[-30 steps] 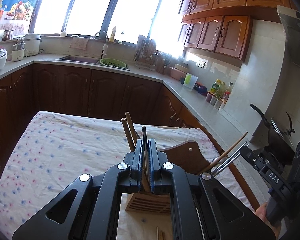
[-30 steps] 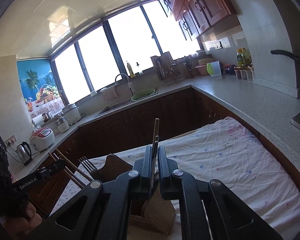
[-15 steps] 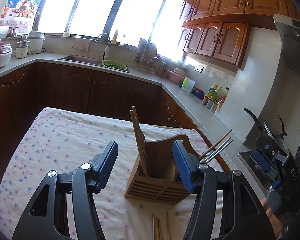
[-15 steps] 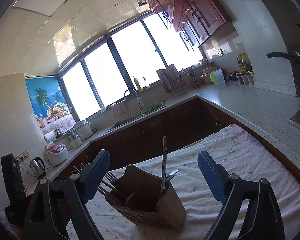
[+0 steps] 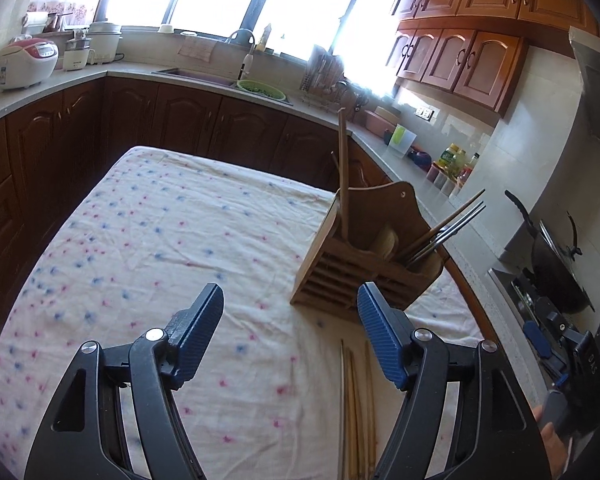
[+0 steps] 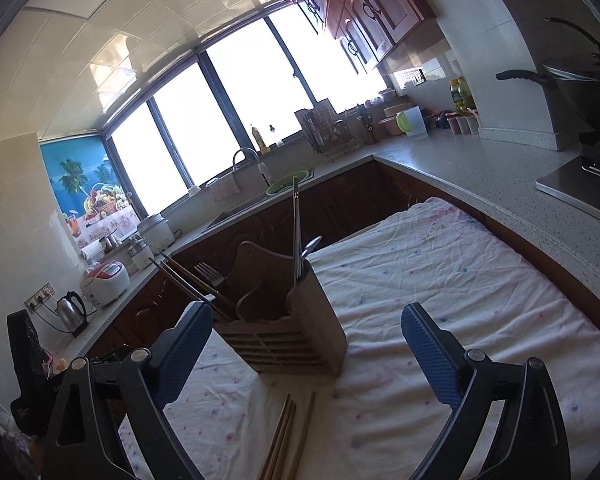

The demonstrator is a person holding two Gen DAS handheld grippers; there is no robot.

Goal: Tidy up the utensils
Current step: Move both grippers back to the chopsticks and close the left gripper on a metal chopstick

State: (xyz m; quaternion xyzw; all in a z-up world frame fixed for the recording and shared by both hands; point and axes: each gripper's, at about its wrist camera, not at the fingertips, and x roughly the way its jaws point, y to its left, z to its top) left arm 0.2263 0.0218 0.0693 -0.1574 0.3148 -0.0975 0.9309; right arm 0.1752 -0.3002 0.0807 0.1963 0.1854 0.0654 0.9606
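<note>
A wooden utensil holder [image 5: 352, 276] [image 6: 292, 336] stands on the cloth-covered table. In the left wrist view a pair of wooden chopsticks [image 5: 343, 168] stands upright in it and more chopsticks [image 5: 448, 228] lean out to the right. In the right wrist view it holds an upright metal utensil [image 6: 296, 232], a spoon [image 6: 311, 246] and a fork [image 6: 208, 272]. Loose chopsticks [image 5: 354, 408] [image 6: 288, 436] lie on the cloth in front of it. My left gripper [image 5: 290, 300] and right gripper [image 6: 306, 312] hover short of the holder, jaws opening, nothing between them.
The table's floral cloth [image 5: 160, 240] stretches to the left of the holder. A stone counter [image 6: 480, 176] runs close along the right side, with a wok [image 5: 556, 264] on the stove. Sink [image 5: 204, 76], rice cooker [image 5: 26, 62] and kettle [image 6: 72, 312] sit on the far counters.
Both grippers went from shut to wide open, leaving their utensils standing in the holder. Both pulled back and lower, and the loose chopsticks on the cloth came into view.
</note>
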